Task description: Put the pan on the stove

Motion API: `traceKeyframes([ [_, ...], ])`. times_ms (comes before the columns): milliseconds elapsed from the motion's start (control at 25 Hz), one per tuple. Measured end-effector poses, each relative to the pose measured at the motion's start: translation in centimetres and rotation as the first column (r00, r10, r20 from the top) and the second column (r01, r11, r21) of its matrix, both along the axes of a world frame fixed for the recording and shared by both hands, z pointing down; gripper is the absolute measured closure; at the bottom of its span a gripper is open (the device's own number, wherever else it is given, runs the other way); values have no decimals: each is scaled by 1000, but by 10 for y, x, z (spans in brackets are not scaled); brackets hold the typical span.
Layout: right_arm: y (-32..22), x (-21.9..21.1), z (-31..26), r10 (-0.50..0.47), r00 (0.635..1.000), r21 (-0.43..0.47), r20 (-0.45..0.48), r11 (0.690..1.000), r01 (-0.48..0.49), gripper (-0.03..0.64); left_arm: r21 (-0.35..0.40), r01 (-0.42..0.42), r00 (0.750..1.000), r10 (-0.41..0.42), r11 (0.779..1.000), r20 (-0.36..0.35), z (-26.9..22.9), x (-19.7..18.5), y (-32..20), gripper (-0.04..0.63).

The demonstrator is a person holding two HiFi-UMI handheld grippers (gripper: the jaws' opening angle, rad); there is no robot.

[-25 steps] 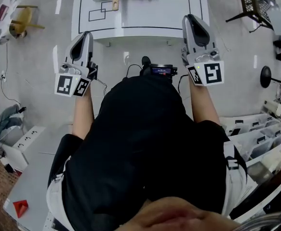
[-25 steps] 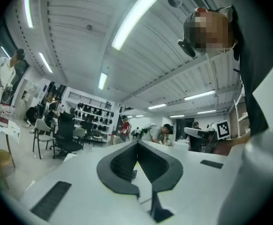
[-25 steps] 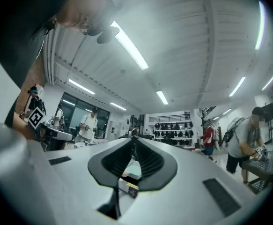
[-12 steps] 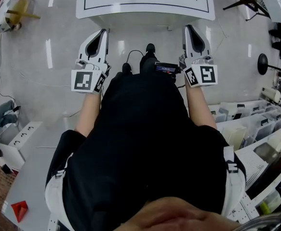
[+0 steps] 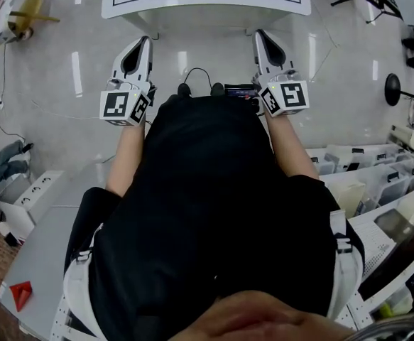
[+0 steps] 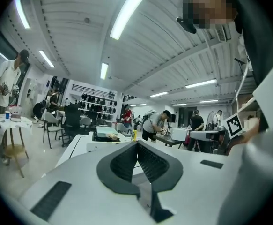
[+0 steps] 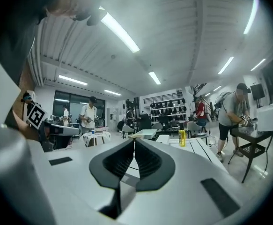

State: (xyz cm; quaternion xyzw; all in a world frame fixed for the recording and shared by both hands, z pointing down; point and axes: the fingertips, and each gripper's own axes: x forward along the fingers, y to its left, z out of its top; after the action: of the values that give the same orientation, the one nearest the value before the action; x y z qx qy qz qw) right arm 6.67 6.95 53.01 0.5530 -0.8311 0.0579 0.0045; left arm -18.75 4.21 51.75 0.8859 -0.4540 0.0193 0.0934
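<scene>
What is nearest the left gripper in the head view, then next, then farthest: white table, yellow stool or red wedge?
1. white table, just ahead of the left gripper.
2. yellow stool, top left, on the floor.
3. red wedge, bottom left, behind the person.

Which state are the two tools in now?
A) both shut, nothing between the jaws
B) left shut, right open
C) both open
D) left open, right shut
A: the left tool and the right tool each show their jaws pressed together with nothing between them. The right tool's have just finished closing.
</scene>
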Motion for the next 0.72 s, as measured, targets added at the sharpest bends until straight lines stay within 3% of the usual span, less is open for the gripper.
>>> traceKeyframes([
  [360,5,61,27,19,998,6,-53,1000,-18,592,-21,-25,1000,24,999,-1,24,66,6,578],
  [720,-5,71,30,-8,999,-2,-52,1000,8,592,-23,-37,999,36,999,-8,18,81,-3,578],
])
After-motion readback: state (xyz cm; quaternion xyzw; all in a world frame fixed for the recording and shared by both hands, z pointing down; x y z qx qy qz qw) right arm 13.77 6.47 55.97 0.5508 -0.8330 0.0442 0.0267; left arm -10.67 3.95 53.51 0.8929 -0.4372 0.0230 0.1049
